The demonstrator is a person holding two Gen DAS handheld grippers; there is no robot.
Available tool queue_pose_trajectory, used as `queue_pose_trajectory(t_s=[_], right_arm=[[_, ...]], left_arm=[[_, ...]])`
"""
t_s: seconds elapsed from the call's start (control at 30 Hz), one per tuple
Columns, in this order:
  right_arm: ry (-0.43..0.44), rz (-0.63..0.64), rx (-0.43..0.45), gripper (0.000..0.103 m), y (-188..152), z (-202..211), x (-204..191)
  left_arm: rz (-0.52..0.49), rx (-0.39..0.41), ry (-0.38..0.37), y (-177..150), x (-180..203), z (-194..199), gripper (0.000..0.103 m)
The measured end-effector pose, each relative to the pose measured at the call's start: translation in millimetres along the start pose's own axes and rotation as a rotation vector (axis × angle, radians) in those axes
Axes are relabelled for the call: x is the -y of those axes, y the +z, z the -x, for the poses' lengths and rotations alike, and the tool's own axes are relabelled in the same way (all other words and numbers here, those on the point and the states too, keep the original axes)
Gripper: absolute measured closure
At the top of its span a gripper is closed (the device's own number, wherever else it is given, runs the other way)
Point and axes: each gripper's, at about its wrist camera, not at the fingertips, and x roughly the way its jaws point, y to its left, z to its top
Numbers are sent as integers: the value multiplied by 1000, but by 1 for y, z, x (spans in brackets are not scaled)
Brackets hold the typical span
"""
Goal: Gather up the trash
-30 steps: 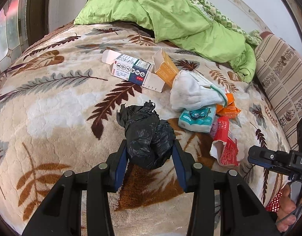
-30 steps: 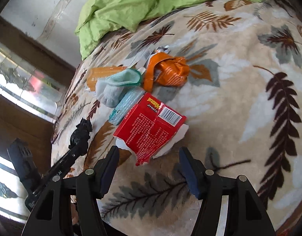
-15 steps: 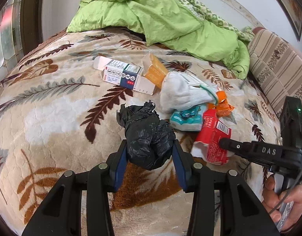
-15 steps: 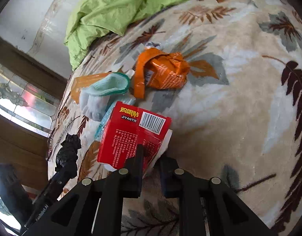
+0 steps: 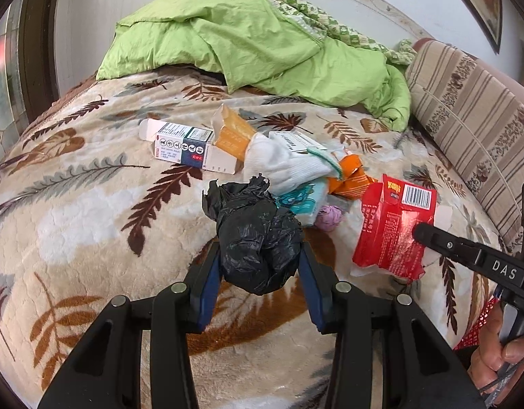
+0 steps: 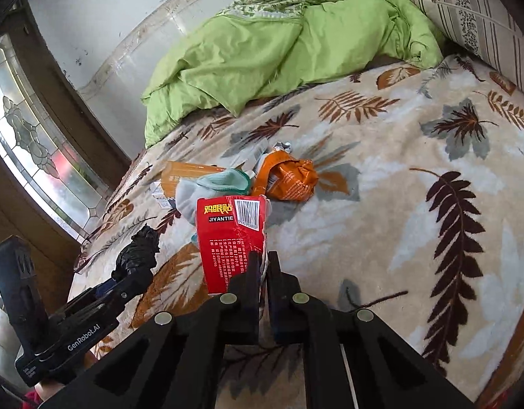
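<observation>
Pinching red carton (image 6: 231,238) in clamped right gripper (image 6: 263,266), clear of blanket (image 6: 381,225) | left gripper (image 5: 260,266) squeezing crumpled black bag (image 5: 258,238), presumably for trash

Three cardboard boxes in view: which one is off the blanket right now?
The red box, pinched in the right hand-held gripper. The white box and orange box lie on the blanket.

Both wrist fisheyes look down and forward, close over the leaf-patterned fleece bed (image 5: 74,204); each sees the flattened red cardboard box (image 5: 391,235) (image 6: 231,238).
</observation>
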Motion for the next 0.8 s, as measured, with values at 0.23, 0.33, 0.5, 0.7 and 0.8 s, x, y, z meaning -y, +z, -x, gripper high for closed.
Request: queue_pose_trajectory(t_s=[0.23,0.33,0.5,0.7,0.8], right_arm=[[17,-10,32,99,0,20,-2],[19,-1,50,99,1,31,-4],[25,-2,64,99,3,39,-5],[52,-13,71,99,5,47,-8],[60,-11,74,99,6,49,-10]], left_arm=[[-14,20,7,-1,9,13,61],[-17,30,7,0,12,18,61],[-31,43,8,3,19,27,61],[-26,54,5,6,20,36,61],[-25,61,4,7,19,41,61]])
